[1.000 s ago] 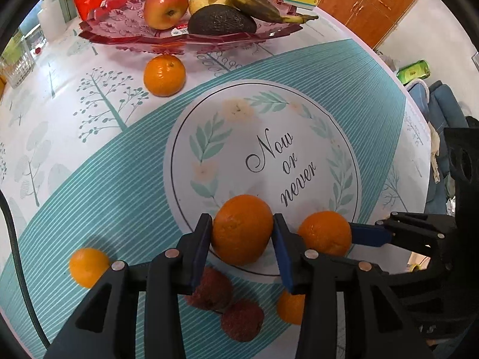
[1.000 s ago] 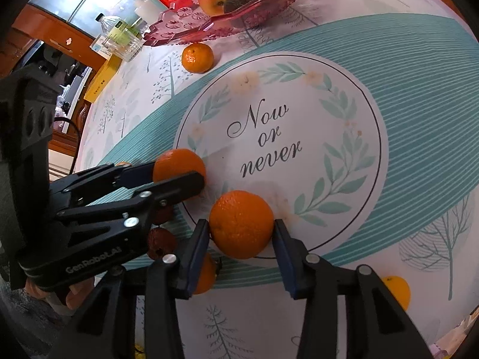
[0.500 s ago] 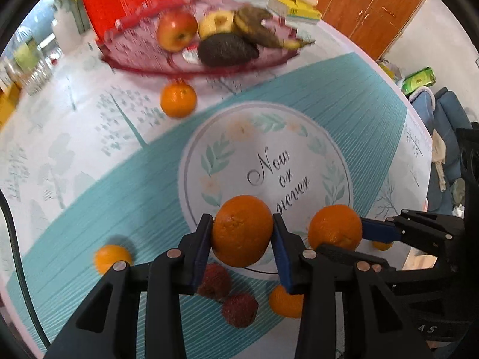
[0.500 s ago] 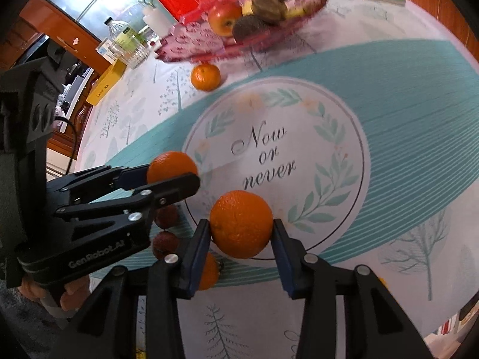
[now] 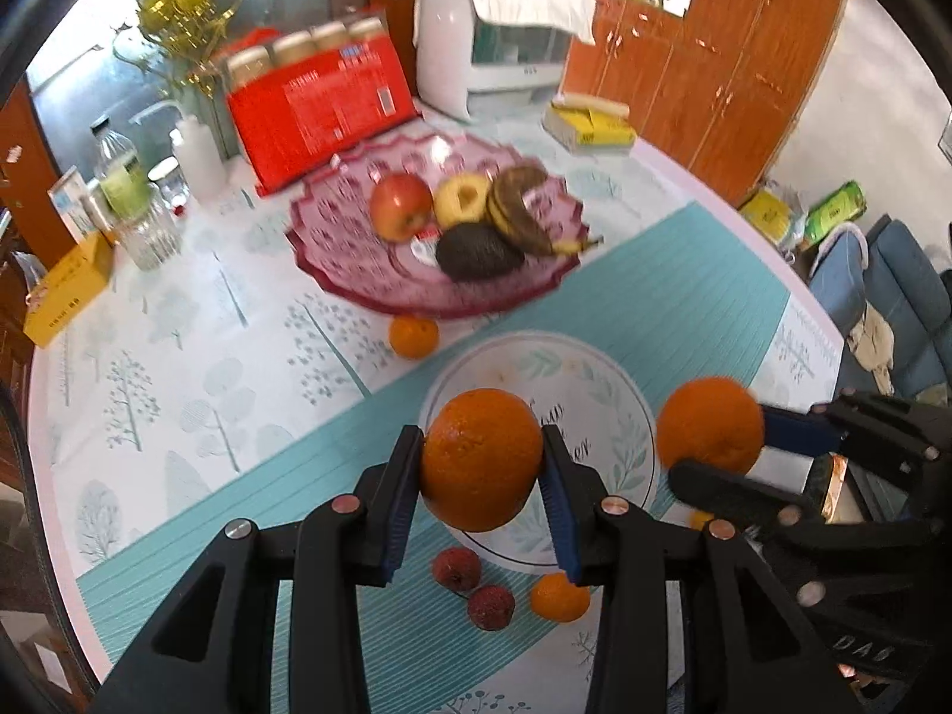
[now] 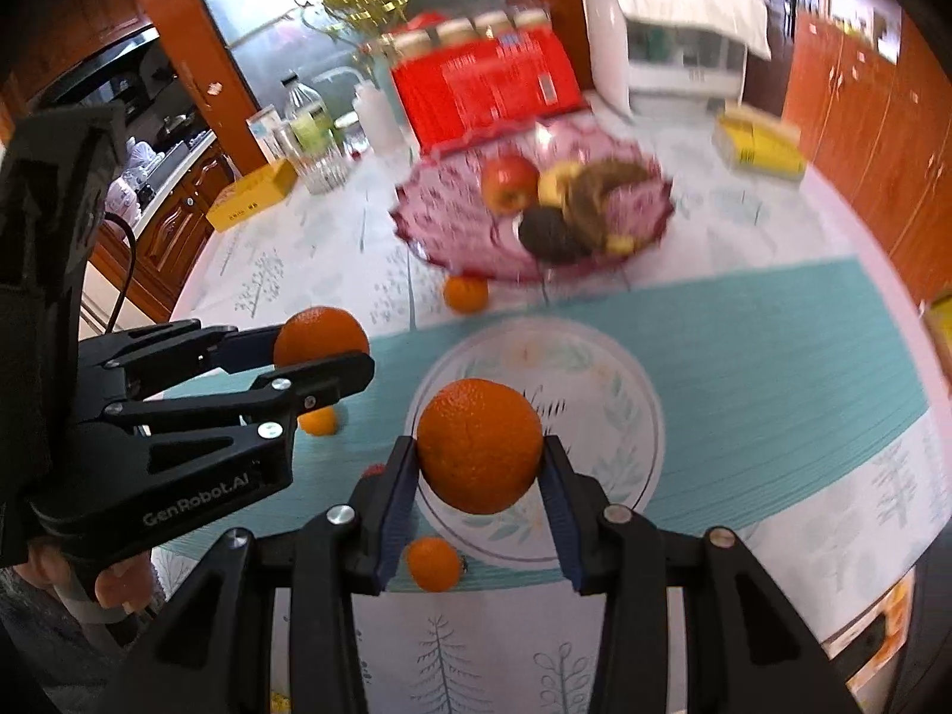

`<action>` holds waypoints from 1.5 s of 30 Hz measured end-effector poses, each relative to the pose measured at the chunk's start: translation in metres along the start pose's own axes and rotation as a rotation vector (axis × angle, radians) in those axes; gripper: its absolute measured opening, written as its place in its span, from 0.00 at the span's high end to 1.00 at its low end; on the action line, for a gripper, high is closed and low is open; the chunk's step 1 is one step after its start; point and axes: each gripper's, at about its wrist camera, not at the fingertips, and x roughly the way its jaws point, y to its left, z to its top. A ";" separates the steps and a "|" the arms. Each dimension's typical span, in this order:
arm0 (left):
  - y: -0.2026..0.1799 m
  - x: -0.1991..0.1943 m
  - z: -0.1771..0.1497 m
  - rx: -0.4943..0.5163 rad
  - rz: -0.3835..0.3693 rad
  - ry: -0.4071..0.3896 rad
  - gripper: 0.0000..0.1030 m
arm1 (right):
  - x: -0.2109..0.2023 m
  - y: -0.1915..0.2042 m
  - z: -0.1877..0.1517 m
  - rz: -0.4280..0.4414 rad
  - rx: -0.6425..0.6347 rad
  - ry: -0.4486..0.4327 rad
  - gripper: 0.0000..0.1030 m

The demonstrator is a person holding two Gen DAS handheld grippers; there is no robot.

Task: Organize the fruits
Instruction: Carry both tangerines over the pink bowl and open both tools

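Oranges: 2 round, pebbled; left gripper (image 5: 481, 497) clamps the left orange (image 5: 481, 459), right gripper (image 6: 479, 491) clamps the right orange (image 6: 479, 446), both above the tablecloth (image 5: 196, 357).
Bowl: pink fruit bowl (image 5: 357, 262) at far centre, part filled.
Open room: its near-left half is bare.

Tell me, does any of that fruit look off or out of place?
Yes. The banana in the pink dish is mostly brown, overripe. Small oranges and two red lychee-like fruits lie loose on the tablecloth instead of in the dish.
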 end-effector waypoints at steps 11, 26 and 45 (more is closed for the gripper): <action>0.016 -0.041 0.059 -0.076 0.155 -0.115 0.64 | -0.041 -0.008 0.094 -0.049 -0.183 -0.139 0.60; 0.038 0.048 0.156 -0.260 0.339 -0.075 0.64 | 0.062 -0.073 0.227 0.028 -0.229 -0.112 0.60; 0.061 0.162 0.133 -0.322 0.352 0.141 0.50 | 0.210 -0.057 0.207 0.169 -0.265 0.189 0.58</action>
